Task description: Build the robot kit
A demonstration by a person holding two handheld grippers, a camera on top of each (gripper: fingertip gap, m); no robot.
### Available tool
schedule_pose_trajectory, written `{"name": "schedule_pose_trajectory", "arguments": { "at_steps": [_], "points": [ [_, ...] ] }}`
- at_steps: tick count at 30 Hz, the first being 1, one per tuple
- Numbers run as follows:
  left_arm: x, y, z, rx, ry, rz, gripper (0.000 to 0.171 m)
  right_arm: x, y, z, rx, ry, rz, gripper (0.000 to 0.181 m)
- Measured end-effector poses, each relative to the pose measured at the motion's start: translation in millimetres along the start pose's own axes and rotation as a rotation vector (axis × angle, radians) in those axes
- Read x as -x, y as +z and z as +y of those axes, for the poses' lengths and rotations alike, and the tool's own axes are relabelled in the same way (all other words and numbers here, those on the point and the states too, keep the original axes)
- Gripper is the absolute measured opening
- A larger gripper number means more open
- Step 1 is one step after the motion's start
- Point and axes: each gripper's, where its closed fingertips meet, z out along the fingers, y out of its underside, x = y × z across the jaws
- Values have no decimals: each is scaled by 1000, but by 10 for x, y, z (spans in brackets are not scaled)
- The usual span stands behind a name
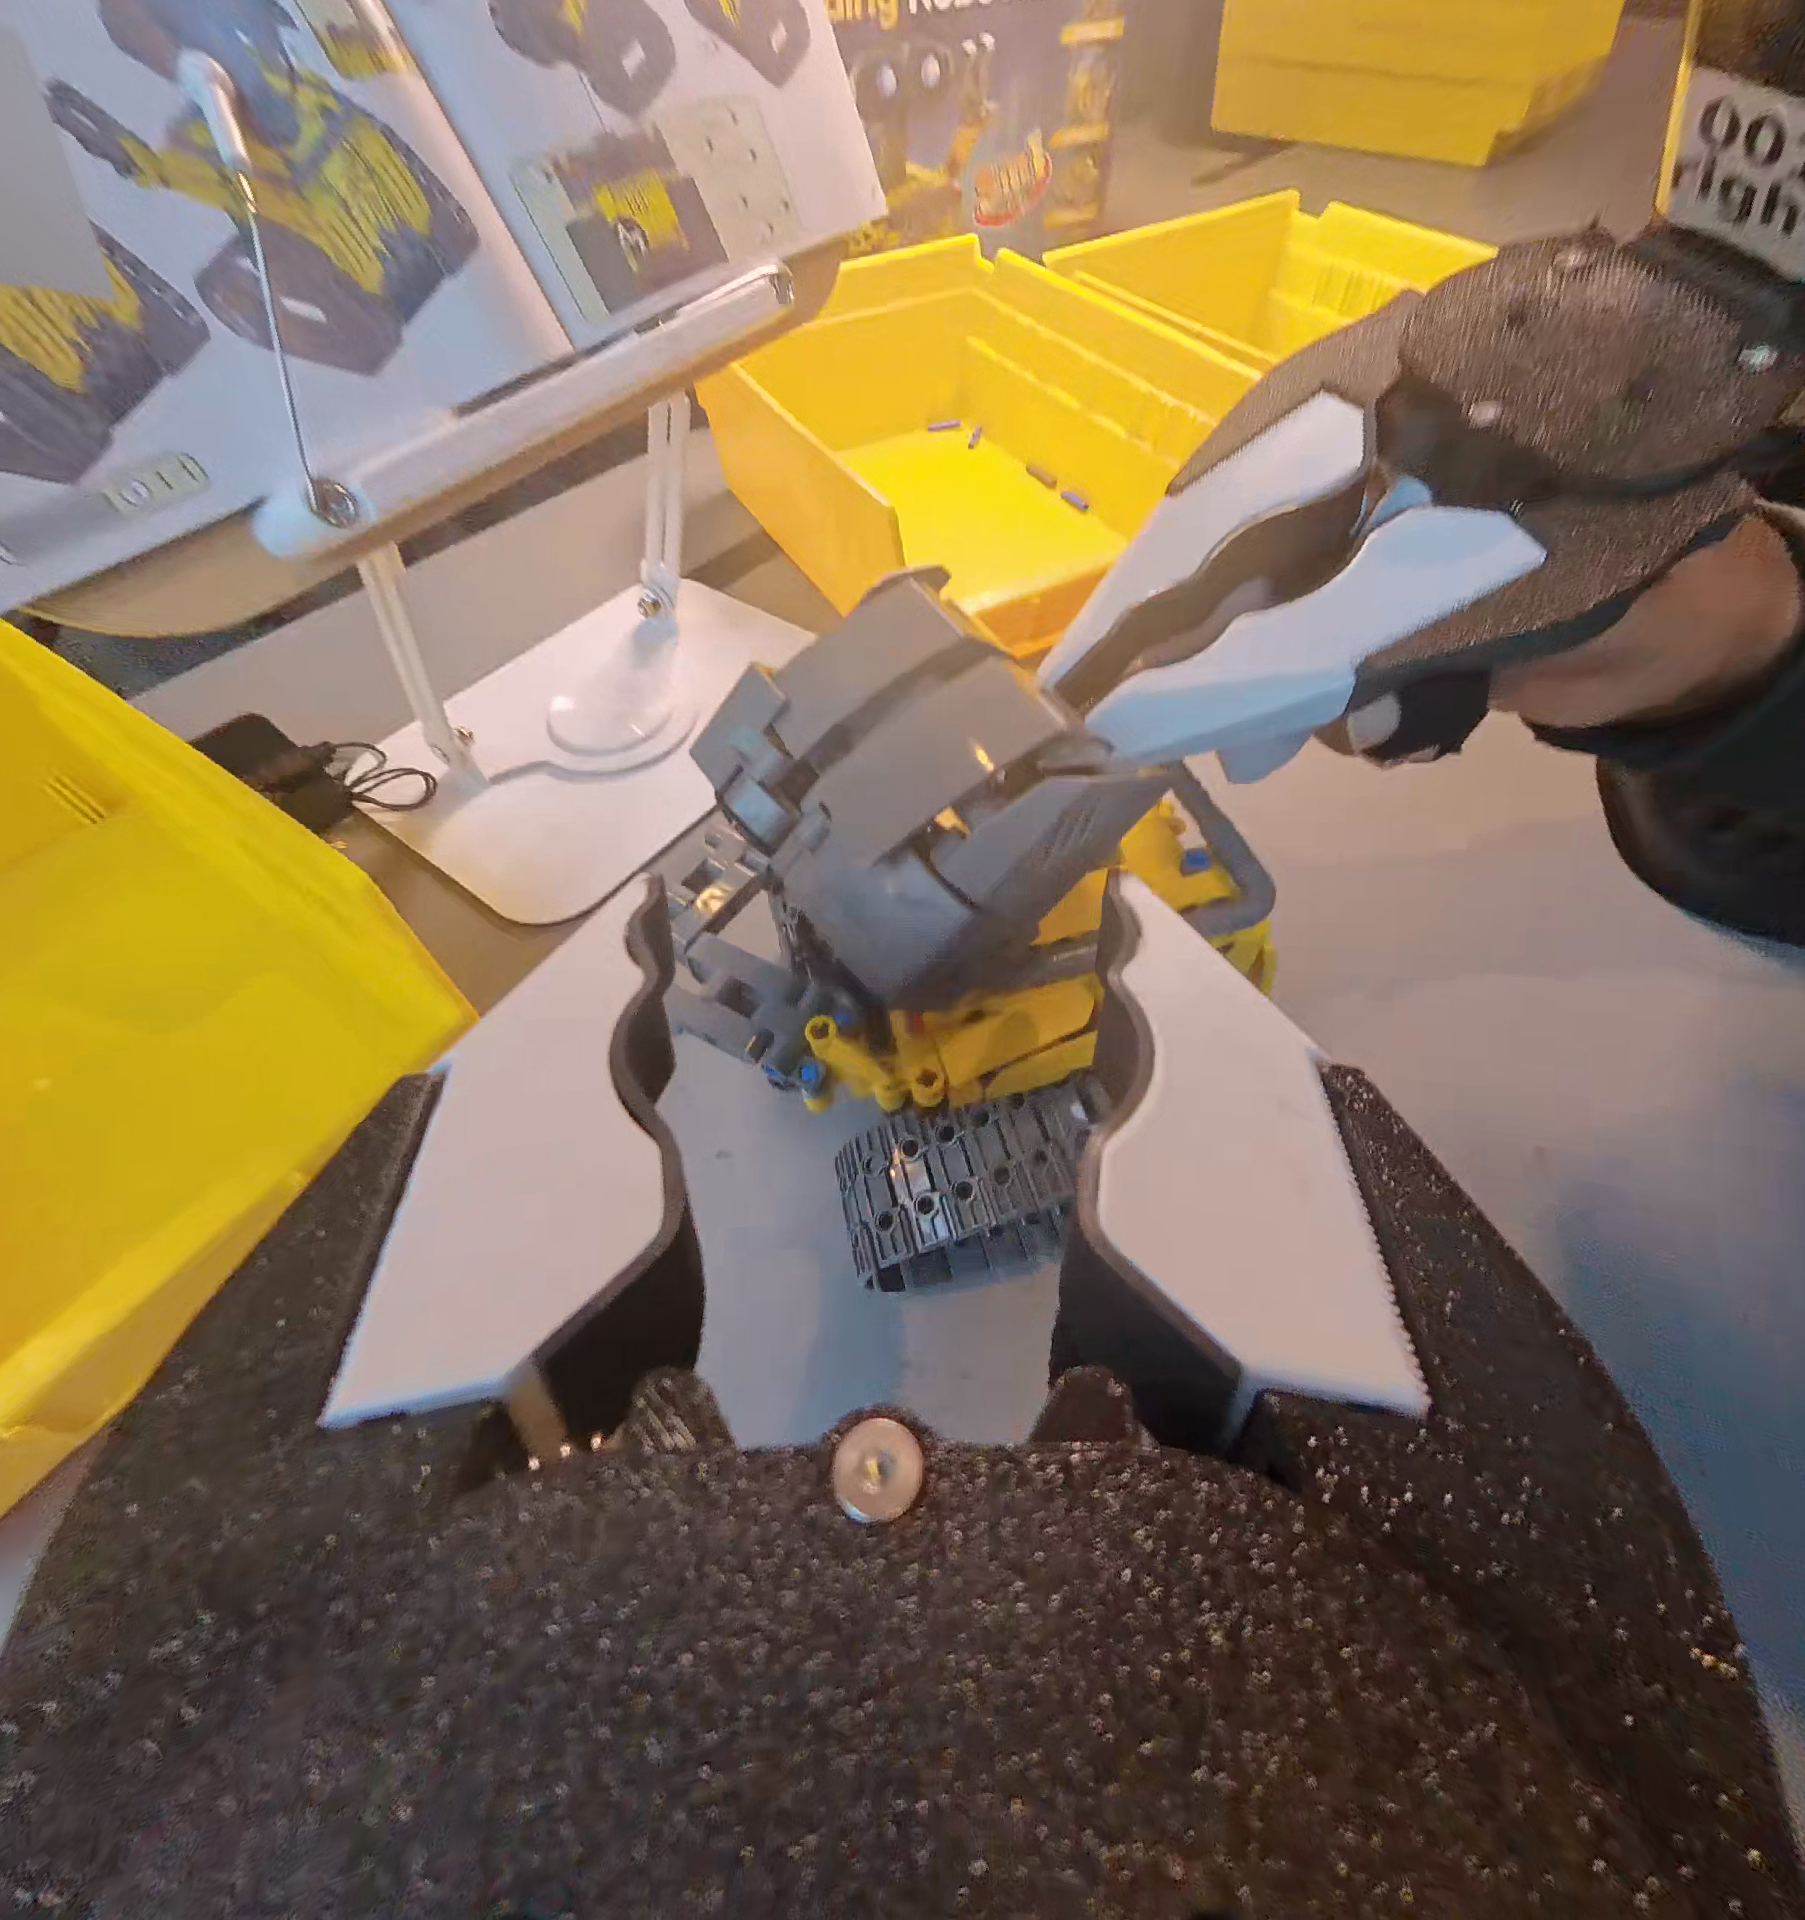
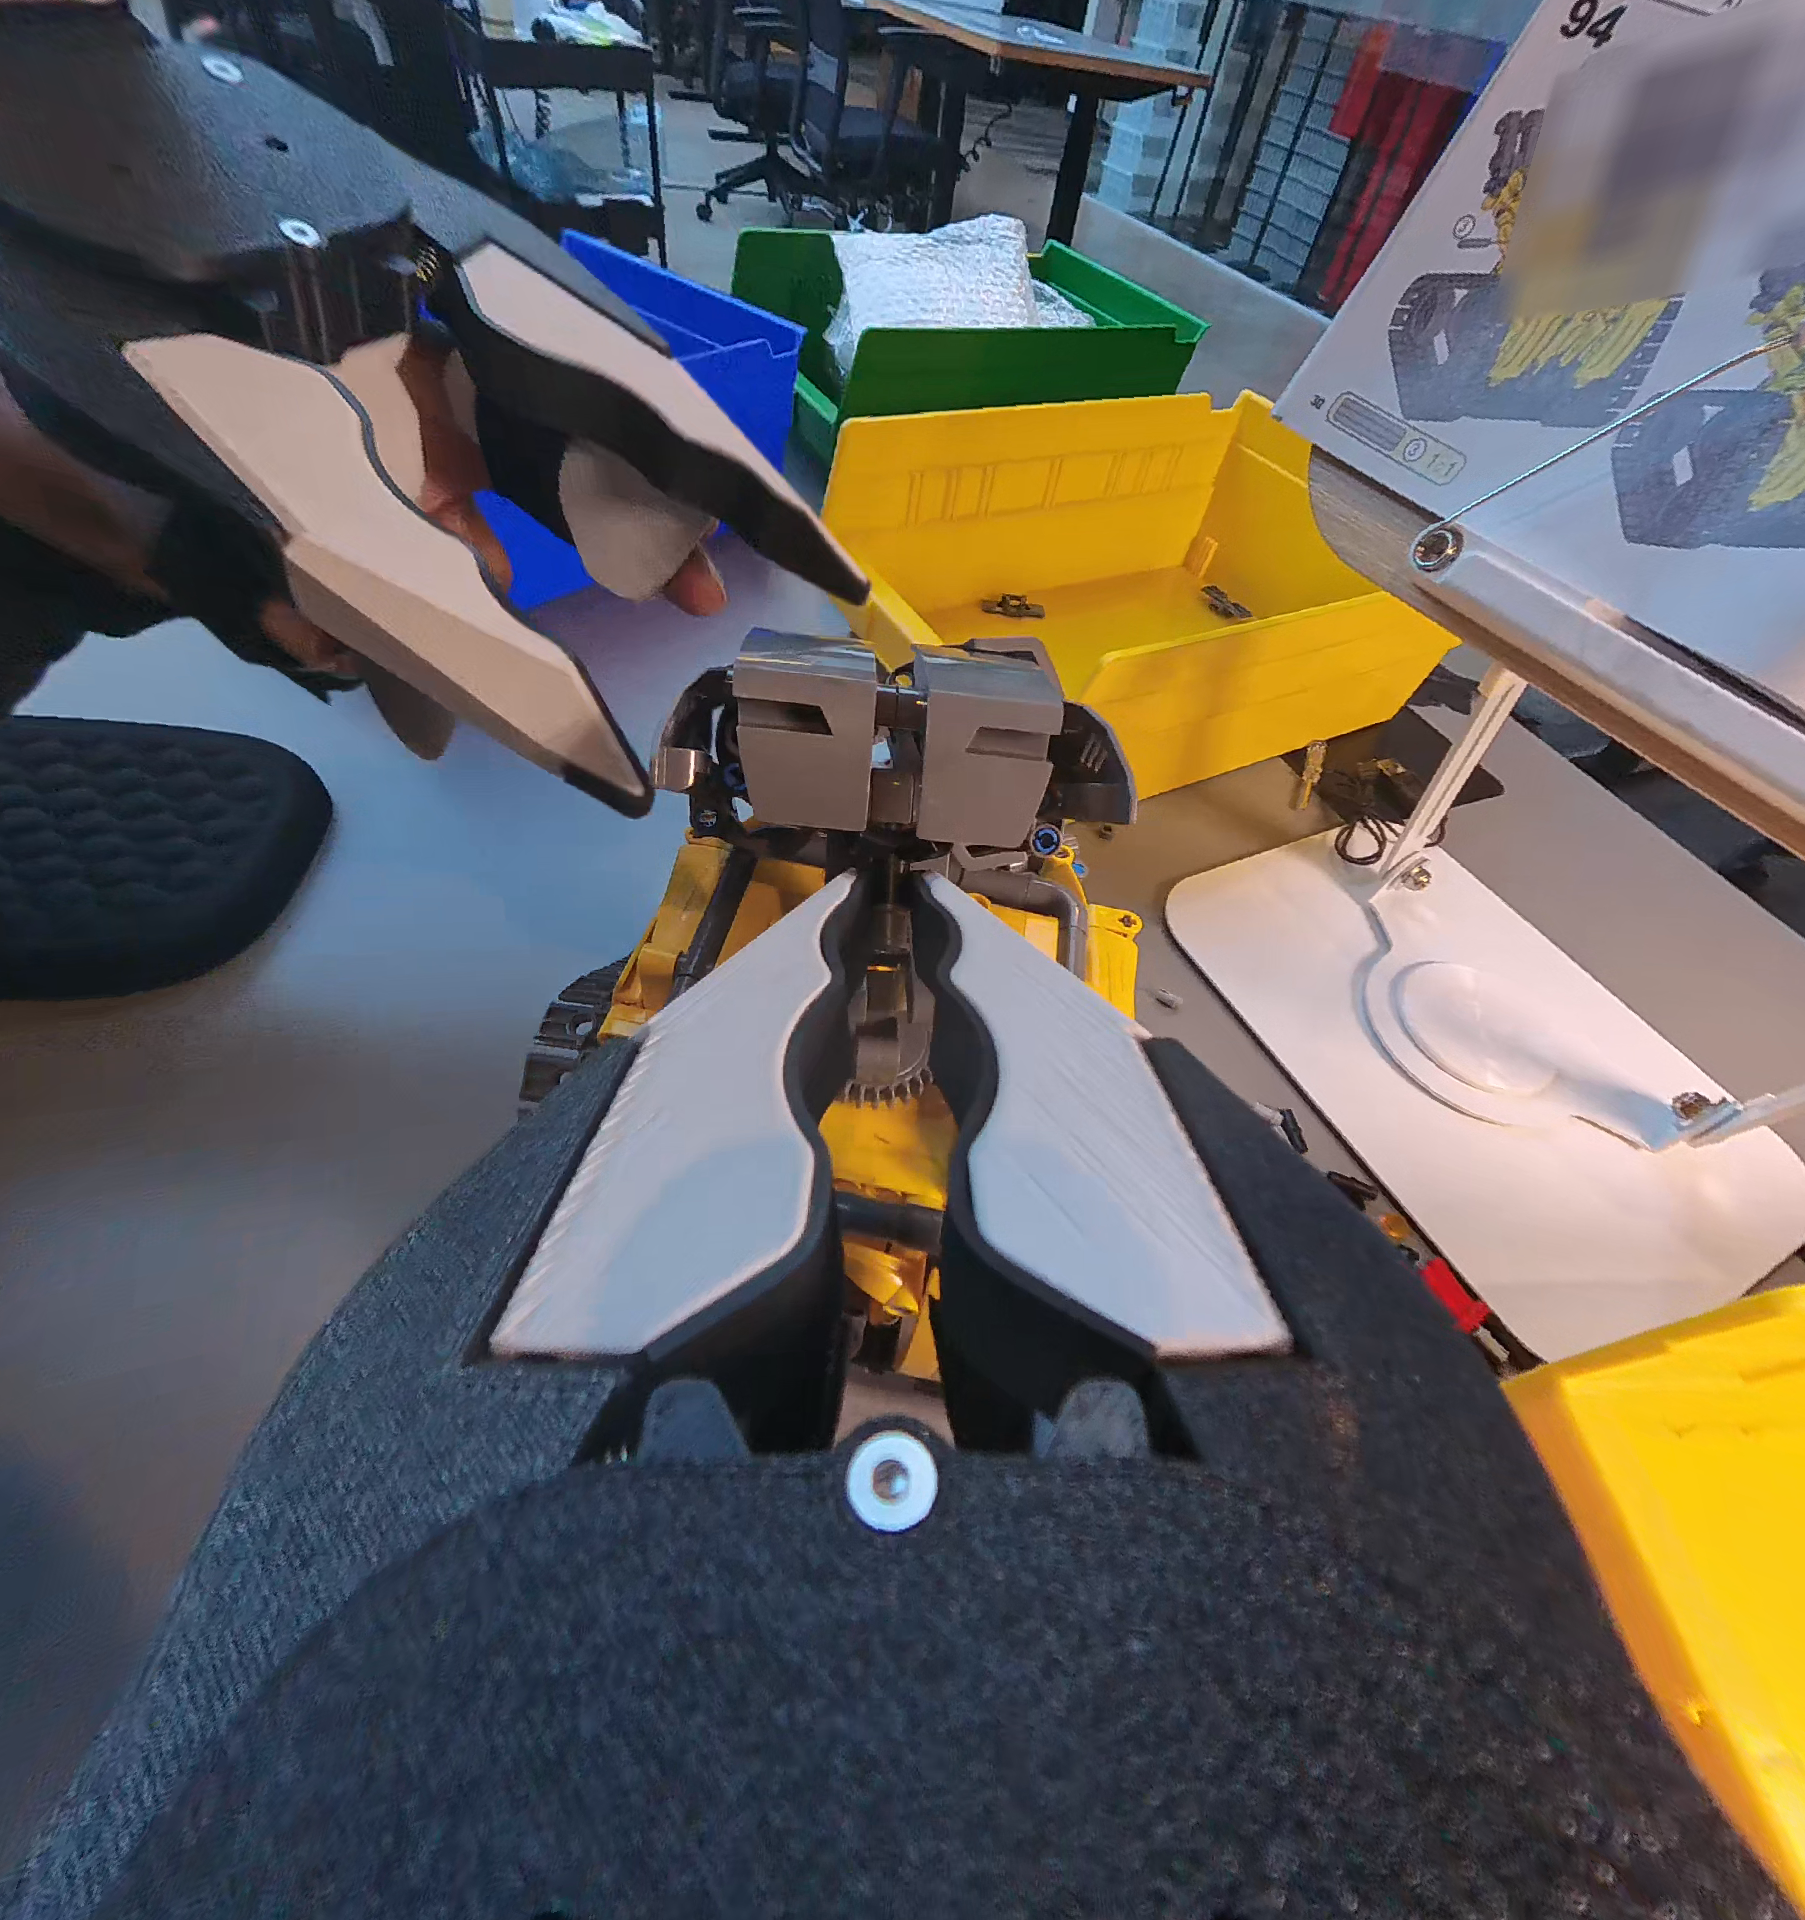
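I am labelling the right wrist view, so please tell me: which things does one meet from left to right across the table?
Black pad → left gripper → blue bin → green bin → open yellow bin → white stand base → instruction sheet.

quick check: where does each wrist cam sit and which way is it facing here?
Left wrist view: on the left gripper, looking along its open fingers at the brick model; the right gripper and a gloved hand enter from upper right.
Right wrist view: on the right gripper, facing the model's grey head, fingers nearly closed; the left gripper comes from upper left.
Shared: model, both grippers, instruction stand, yellow bins.
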Motion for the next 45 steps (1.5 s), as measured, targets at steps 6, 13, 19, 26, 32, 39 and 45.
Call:
{"name": "schedule_pose_trajectory", "arguments": {
  "at_steps": [6, 13, 19, 26, 32, 39, 45],
  "points": [
    [-20, 126, 217, 14, 111, 24, 52, 15, -16, 0, -35, 1, -29, 7],
    [-36, 113, 134, -47, 212, 35, 47, 13, -232, -123, -71, -10, -45, 19],
    [-73, 94, 35, -109, 326, 34, 47, -90, -427, -237, -125, -15, -14, 24],
    [-182, 91, -95, -206, 424, 35, 38, -111, -321, -443, -152, 60, -86, 31],
    [-224, 116, -137, -215, 479, 30, 35, -192, -282, -373, -112, 192, -149, 36],
    [-256, 128, -154, -247, 477, 39, 33, -262, -311, -301, -138, 322, -221, 23],
    [-280, 138, -129, -250, 438, 47, 32, -238, -342, -307, -173, 248, -231, 19]
  ]
}}
